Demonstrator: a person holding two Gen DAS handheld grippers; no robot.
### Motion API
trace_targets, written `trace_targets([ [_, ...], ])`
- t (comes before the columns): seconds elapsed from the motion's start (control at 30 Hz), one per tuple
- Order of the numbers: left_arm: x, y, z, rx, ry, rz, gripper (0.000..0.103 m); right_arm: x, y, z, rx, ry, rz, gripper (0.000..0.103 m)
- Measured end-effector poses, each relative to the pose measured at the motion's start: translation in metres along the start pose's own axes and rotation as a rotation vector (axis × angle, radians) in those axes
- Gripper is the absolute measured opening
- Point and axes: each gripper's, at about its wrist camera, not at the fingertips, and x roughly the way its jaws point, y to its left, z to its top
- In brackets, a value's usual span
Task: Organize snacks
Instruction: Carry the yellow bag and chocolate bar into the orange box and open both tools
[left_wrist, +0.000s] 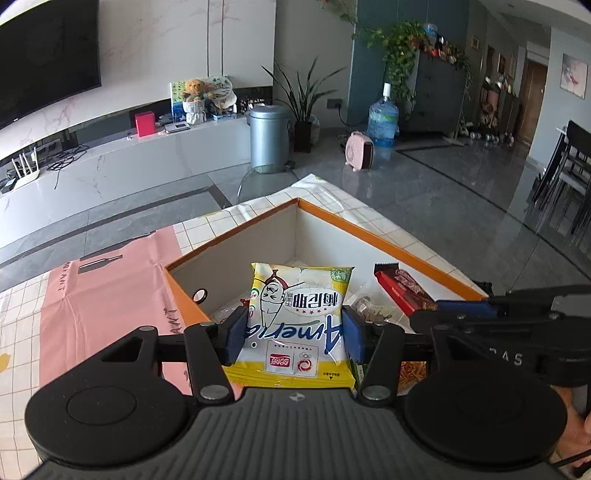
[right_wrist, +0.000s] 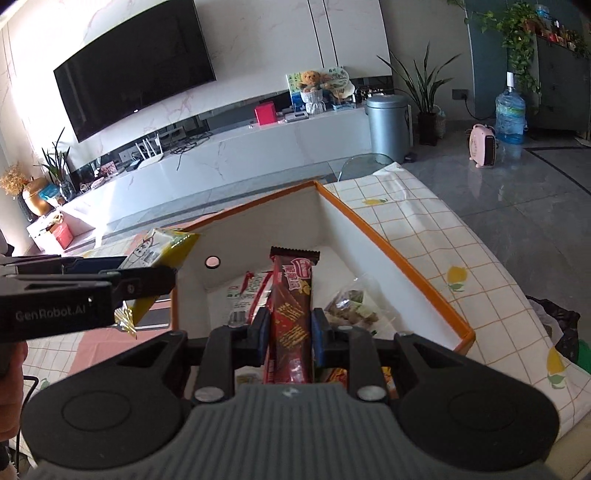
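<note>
Two tools each pinch one snack: left tool (left_wrist: 293, 332) a yellow packet (left_wrist: 299, 321), right tool (right_wrist: 288, 332) a brown bar (right_wrist: 291, 314)

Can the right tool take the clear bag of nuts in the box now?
Probably not yet. The right tool is shut on a brown snack bar, so it has no free grip. The clear bag lies uncovered in the orange box.
</note>
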Motion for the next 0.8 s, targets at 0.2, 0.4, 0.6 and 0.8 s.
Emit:
trace_targets([
  [0.2,0.044,0.004,0.012,0.051,0.097,0.006,0.061,0.045,-0.013,0.027,-0.008,0.079,0.016,0.02],
  [0.4,0.078,0.008,0.021,0.14,0.17,0.053,0.061,0.094,-0.013,0.049,-0.008,0.156,0.036,0.02],
  [0.6,0.108,0.011,0.024,0.21,0.222,0.087,0.061,0.139,-0.012,0.06,-0.017,0.225,0.025,0.02],
  [0.8,0.131,0.014,0.025,0.255,0.273,0.117,0.061,0.167,-0.011,0.065,-0.031,0.273,-0.011,0.021],
])
